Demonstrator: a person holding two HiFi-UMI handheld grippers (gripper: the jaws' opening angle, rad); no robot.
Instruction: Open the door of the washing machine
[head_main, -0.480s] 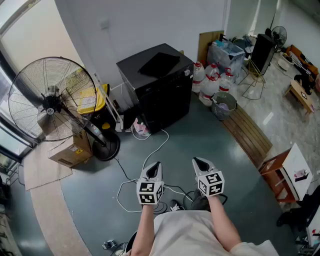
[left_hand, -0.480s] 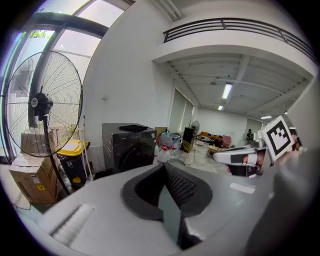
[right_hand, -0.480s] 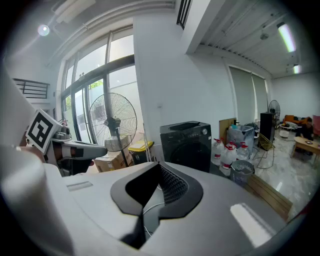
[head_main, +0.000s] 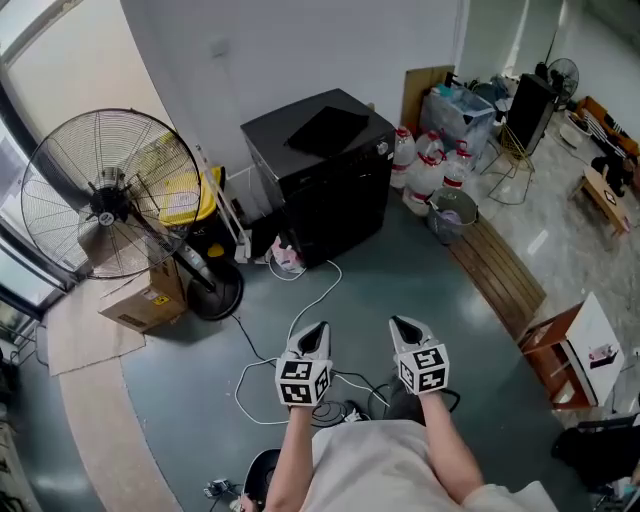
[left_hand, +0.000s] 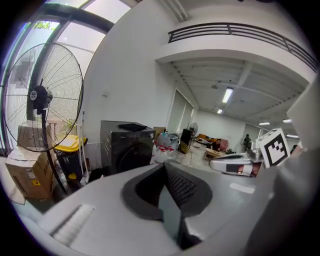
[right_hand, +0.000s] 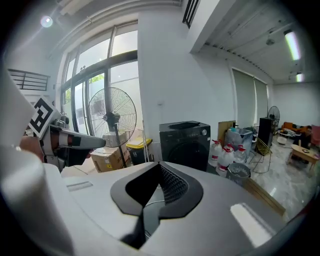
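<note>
Left tongs (head_main: 313, 332) & right tongs (head_main: 403, 326) both closed, empty (side by side). Washer (head_main: 322, 175) well ahead of both, door (left_hand: 131, 156) shut.

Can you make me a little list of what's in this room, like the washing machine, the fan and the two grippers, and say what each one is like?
washing machine: black, against the wall, door looks shut
left gripper: shut, nothing in it, well away from the machine
right gripper: shut, nothing in it, beside the left one
fan: big and round, left of the machine
bin: yellow lid, between fan and machine
water bottles: on the floor, right of the machine
white cable: on the floor in front of the machine
</note>
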